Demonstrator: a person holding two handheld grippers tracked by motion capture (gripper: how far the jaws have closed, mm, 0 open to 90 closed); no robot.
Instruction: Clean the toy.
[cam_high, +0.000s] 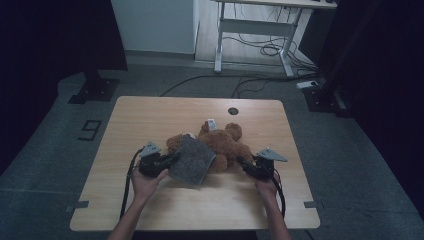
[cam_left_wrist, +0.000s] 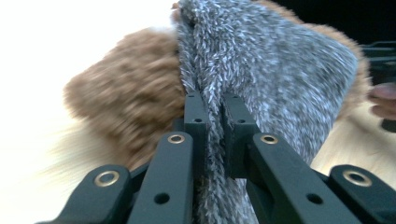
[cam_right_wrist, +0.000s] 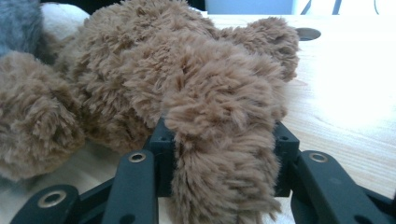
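A brown teddy bear (cam_high: 225, 142) lies on the wooden table (cam_high: 150, 115), near its middle. A grey fuzzy cloth (cam_high: 192, 159) rests over the bear's left part. My left gripper (cam_high: 172, 159) is shut on the near edge of that cloth; in the left gripper view the grey cloth (cam_left_wrist: 261, 74) is pinched between the left gripper's (cam_left_wrist: 214, 105) jaws, with the bear's fur (cam_left_wrist: 126, 88) behind it. My right gripper (cam_high: 246, 165) is shut on one of the bear's limbs. In the right gripper view that furry limb (cam_right_wrist: 224, 140) fills the gap of the right gripper (cam_right_wrist: 219, 135).
A round cable hole (cam_high: 233, 111) sits near the table's far edge. A white tag (cam_high: 211, 122) sticks up from the bear. Beyond the table stand a white desk frame (cam_high: 255, 30) with cables on the floor and dark stands at both sides.
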